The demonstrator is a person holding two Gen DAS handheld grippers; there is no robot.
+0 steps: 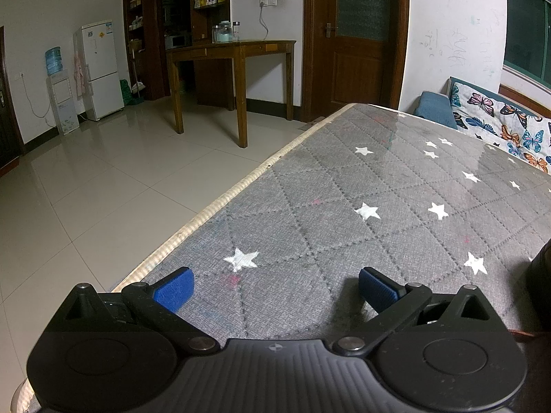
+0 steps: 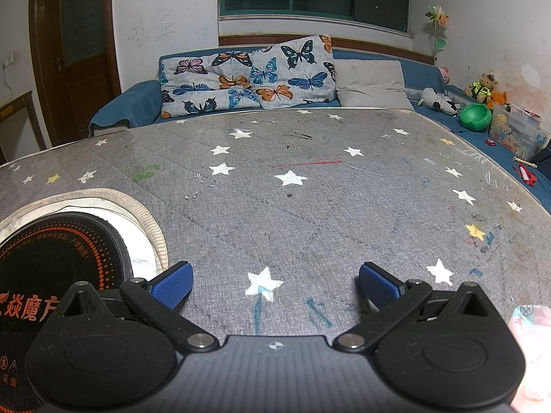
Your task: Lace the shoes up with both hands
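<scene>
1. The left gripper (image 1: 275, 284) hangs low over a grey quilted table cover (image 1: 361, 186) printed with white stars, its blue pads (image 1: 175, 290) spread wide with nothing between them.
2. The right gripper (image 2: 275, 284) sits just as wide open over the same cover, and it too holds nothing.
3. No shoe can be made out for certain in either view. A dark shape (image 1: 540, 282) shows at the right edge of the left view with a thin brown cord (image 1: 525, 334) below it, well off to the side of the pads; I cannot tell what it is.
4. Left of the right gripper, a black round cooker plate (image 2: 51, 261) with orange print sits in a cut-out of the cover.
5. A butterfly-print pillow (image 2: 248, 79) lies on the blue sofa (image 2: 127, 103) beyond the table.
</scene>
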